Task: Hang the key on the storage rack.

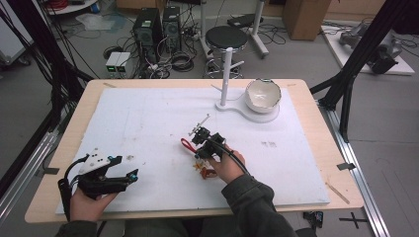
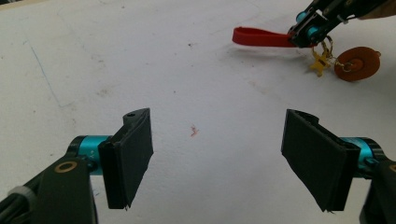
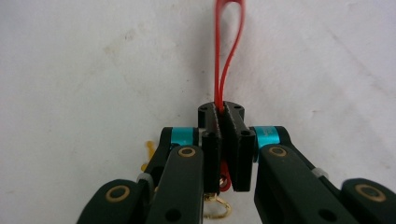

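A keychain with a red strap loop (image 1: 187, 145) lies mid-table on the white mat (image 1: 148, 123). My right gripper (image 1: 197, 148) is shut on the red strap (image 3: 229, 56), whose loop sticks out beyond the closed jaws. Below the jaws hang a gold ring (image 3: 215, 205) and a small yellow star charm (image 2: 319, 63), with an orange-red round charm (image 2: 357, 63) beside them on the mat. My left gripper (image 1: 129, 177) rests near the front left of the mat, well apart from the keychain, with its pads (image 2: 133, 154) spread wide and nothing between them.
A white stand with an upright post (image 1: 226, 74) and a white bowl (image 1: 263, 94) on its base sits at the back right of the mat. The wooden table edge (image 1: 341, 192) frames the mat. A stool and computers stand on the floor behind.
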`<state>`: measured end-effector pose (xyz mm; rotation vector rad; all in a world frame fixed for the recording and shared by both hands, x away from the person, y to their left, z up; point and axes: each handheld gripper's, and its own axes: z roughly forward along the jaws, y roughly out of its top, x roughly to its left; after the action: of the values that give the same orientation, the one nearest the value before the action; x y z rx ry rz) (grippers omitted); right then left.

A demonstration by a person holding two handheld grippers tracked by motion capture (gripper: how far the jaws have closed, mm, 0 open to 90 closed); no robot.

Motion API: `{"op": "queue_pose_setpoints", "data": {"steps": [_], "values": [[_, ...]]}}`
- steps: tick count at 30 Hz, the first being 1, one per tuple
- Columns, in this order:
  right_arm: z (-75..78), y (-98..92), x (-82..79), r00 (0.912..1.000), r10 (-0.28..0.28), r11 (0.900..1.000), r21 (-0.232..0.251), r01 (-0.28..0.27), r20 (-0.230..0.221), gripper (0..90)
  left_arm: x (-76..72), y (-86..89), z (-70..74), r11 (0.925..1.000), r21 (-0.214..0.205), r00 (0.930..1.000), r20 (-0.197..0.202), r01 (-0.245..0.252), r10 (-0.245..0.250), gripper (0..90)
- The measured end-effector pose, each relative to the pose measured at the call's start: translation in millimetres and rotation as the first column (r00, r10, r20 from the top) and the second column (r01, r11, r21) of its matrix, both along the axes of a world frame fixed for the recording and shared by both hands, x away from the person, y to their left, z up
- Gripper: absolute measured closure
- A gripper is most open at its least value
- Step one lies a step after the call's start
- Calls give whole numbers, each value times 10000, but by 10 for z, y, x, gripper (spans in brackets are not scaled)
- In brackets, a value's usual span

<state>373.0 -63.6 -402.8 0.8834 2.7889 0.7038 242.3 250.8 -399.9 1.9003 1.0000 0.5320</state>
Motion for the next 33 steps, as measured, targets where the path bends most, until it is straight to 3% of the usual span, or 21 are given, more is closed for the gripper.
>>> {"op": "queue_pose_setpoints", "data": {"steps": [2, 5, 13, 22, 33], "values": [[22, -48, 6, 10000, -57, 9999, 157, 57, -48, 863, -1, -2, 1, 10000, 0, 10000, 4, 25, -25, 252], [86, -133, -22, 9990, -100, 9996, 286, 88, 440, 865, 1, -5, 2, 10000, 19, 10000, 14, 44, -44, 252], [250, -334, -83, 9943, -231, 9949, 1001, 126, 1039, 865, 2, -23, 0, 10000, 53, 10000, 13, 24, -24, 252], [388, -563, -96, 9915, -596, 9836, 1764, 387, 1152, 865, 1, -18, 3, 9999, 126, 10000, 51, -6, 6, 251], [559, -751, -101, 9856, -792, 9757, 2143, 459, 1495, 865, 0, -25, 4, 9999, 118, 10000, 65, 13, -14, 250]]}}
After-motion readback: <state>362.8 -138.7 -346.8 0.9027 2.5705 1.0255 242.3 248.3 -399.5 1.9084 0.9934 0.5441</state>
